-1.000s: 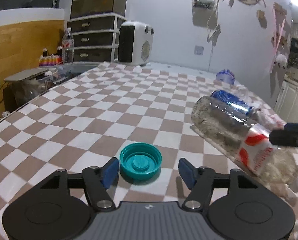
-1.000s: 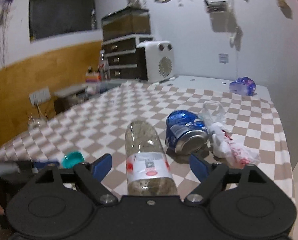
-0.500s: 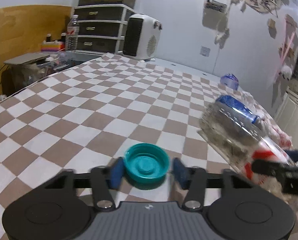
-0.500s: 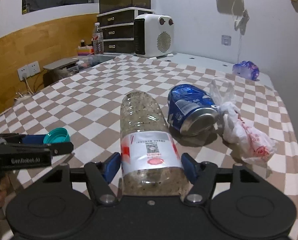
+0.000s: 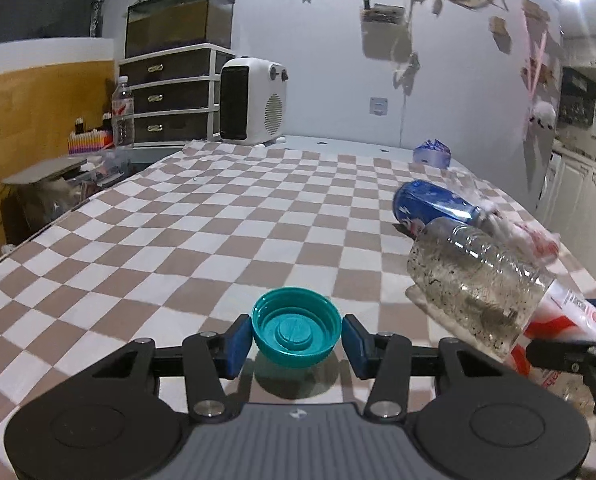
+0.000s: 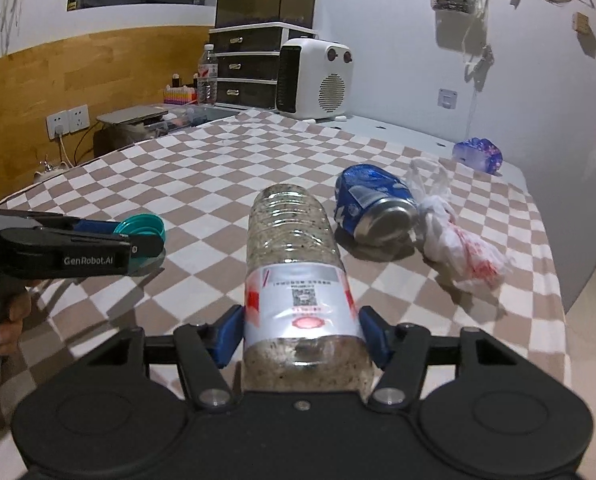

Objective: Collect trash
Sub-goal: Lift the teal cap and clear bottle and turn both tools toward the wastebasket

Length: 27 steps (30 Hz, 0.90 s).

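While the left gripper (image 5: 297, 338) pinches the cap (image 5: 297, 333) just above the cloth (image 5: 202, 232) and the right gripper's (image 6: 301, 336) jaws are closing on the bottle (image 6: 298, 280), we should lift both level without squeezing harder.

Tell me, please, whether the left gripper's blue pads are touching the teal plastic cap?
Touching: the left wrist view shows the left gripper with both pads pressed against the teal plastic cap.
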{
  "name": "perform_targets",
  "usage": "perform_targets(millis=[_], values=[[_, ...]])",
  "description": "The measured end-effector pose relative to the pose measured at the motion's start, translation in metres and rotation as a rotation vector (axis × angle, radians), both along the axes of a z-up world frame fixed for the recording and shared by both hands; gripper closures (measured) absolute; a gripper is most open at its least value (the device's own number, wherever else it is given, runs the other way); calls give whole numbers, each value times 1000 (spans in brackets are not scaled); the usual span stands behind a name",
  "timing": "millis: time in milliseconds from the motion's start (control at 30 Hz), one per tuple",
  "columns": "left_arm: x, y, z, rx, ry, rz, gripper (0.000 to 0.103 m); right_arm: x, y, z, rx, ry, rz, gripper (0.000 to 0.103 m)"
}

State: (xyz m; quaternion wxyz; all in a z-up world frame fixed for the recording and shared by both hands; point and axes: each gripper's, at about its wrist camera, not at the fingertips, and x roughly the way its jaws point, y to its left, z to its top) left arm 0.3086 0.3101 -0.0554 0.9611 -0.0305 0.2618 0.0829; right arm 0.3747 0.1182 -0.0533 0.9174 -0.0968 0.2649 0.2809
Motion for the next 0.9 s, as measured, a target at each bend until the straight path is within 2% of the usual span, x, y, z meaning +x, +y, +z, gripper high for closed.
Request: perform_targets(millis=[67,233,367,533,900], values=[[-8,-7,2,4,16,-2,53,-5,-7,-1,7,6,-12,40],[-34,-29,12,-3,-10,-3,53,-16,-24,-2,47,37,-23,40],[-48,-44,12,-23,5,-8,53,-34,-39,3,68,23,4,41],[-72,-64,21,-36,-19,-14,53,-57,-58,8,81,2,-9,41],[-121,-123,48,6,-59,-81,53,-98,-120,23,157,-26,-101,41]])
